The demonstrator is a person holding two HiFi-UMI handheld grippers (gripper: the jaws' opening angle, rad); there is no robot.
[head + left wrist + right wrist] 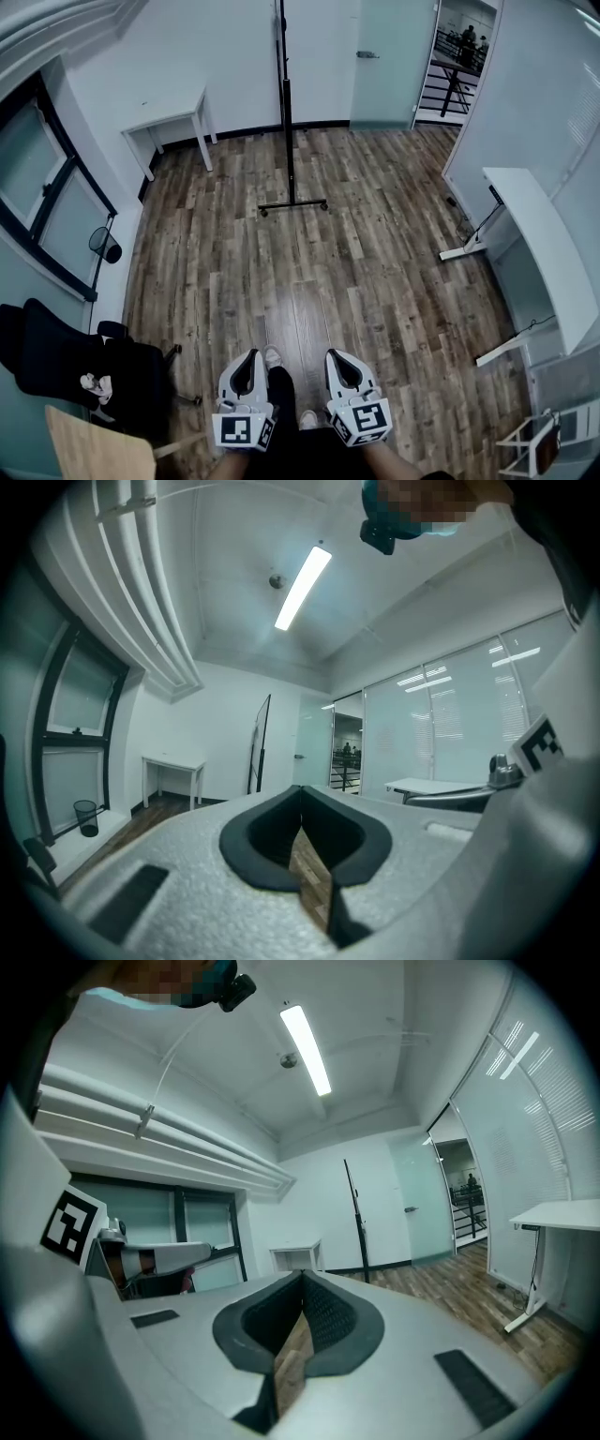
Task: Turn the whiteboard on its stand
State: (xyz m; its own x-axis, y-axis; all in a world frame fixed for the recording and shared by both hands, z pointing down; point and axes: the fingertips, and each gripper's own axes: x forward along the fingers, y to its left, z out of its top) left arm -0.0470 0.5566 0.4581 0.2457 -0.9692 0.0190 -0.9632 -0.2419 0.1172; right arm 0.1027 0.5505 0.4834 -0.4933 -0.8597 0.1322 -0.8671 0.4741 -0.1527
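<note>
Closest in, the left gripper [249, 354] and right gripper [339, 356] are held side by side above the person's shoe [273, 356]. Each has its jaws closed tip to tip with nothing between them. A black office chair [84, 370] stands to the left. Across open wooden floor [356, 272], well apart from both grippers, the whiteboard [285, 94] stands upright on its wheeled stand, seen edge-on. A long white desk [544, 244] lines the right wall. A small white table [169, 117] and a glass door [389, 61] are at the far wall.

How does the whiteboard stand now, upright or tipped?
Upright: the whiteboard rises straight from its base on the floor, seen edge-on in the head view.
</note>
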